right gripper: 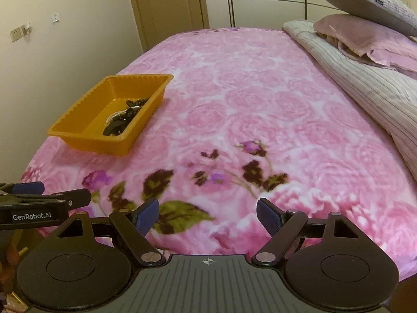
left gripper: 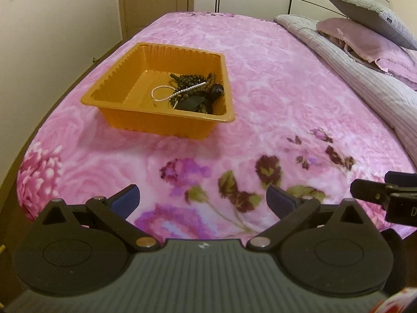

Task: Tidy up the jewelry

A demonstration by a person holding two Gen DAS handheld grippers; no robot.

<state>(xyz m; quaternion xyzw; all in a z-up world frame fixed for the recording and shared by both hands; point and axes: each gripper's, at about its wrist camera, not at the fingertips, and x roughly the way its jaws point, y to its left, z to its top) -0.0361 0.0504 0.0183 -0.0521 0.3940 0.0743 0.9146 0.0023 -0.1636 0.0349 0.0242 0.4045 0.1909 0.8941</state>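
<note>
Left gripper (left gripper: 203, 199): your jaws stand wide, nothing between them, blue pads over the flowered blanket (left gripper: 260, 78) of the bed.

Right gripper (right gripper: 207, 215): your jaws stand wide too, empty, above the dark flower print at the blanket's near edge. In the left wrist view its black finger shows at 3 o'clock; in the right wrist view the left gripper shows at 9 o'clock.

Tray (left gripper: 112, 96): orange plastic, ribbed walls, sitting on the blanket well apart from both grippers. From your left gripper it lies at 11 o'clock; from your right, at 10 o'clock.

Jewelry (left gripper: 194, 91): all heaped in the tray's right half.
- Brown beads (left gripper: 198, 77), a long strand, bunched.
- Pearl strand (left gripper: 161, 94), white, looped, lying partly over the beads.
- Dark pieces (left gripper: 194, 104), black, at the near right corner; kind cannot be told.

Bedding at 2 o'clock: striped quilt (left gripper: 365, 78), folded; pink pillow (left gripper: 365, 36) on it; grey pillow (left gripper: 370, 13) leaning above.

Beyond the bed at 12 o'clock: door (right gripper: 169, 2), closed.
</note>
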